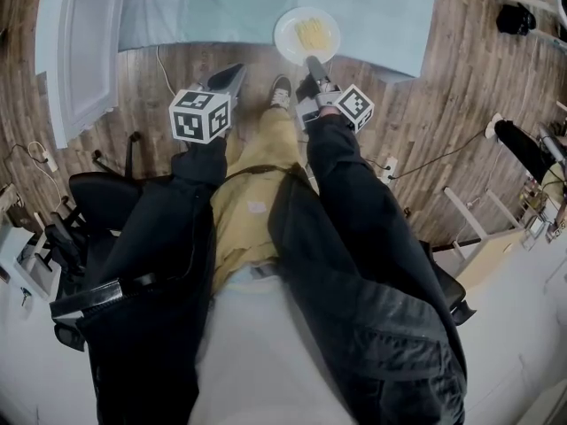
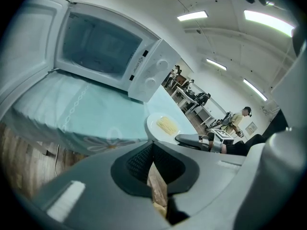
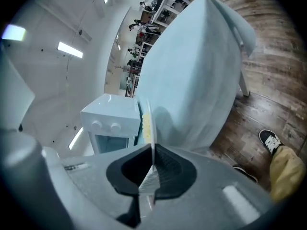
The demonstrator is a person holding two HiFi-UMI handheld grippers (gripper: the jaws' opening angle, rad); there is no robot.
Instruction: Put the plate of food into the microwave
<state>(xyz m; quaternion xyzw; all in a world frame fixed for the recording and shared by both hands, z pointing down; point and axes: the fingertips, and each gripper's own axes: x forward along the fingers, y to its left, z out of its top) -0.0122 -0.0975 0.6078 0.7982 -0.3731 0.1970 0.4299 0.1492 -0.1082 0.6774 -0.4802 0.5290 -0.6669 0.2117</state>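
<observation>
Right gripper view shows our right gripper [image 3: 153, 153] clenched on the rim of the plate [image 1: 291, 23], which carries pale food [image 1: 312, 34] at the near edge of the blue-clothed table [image 1: 381, 16]. Our left gripper [image 2: 152, 151] hangs nearby, jaws together on nothing. At the table's left end, the microwave [image 2: 105, 51] stands with its door open.
</observation>
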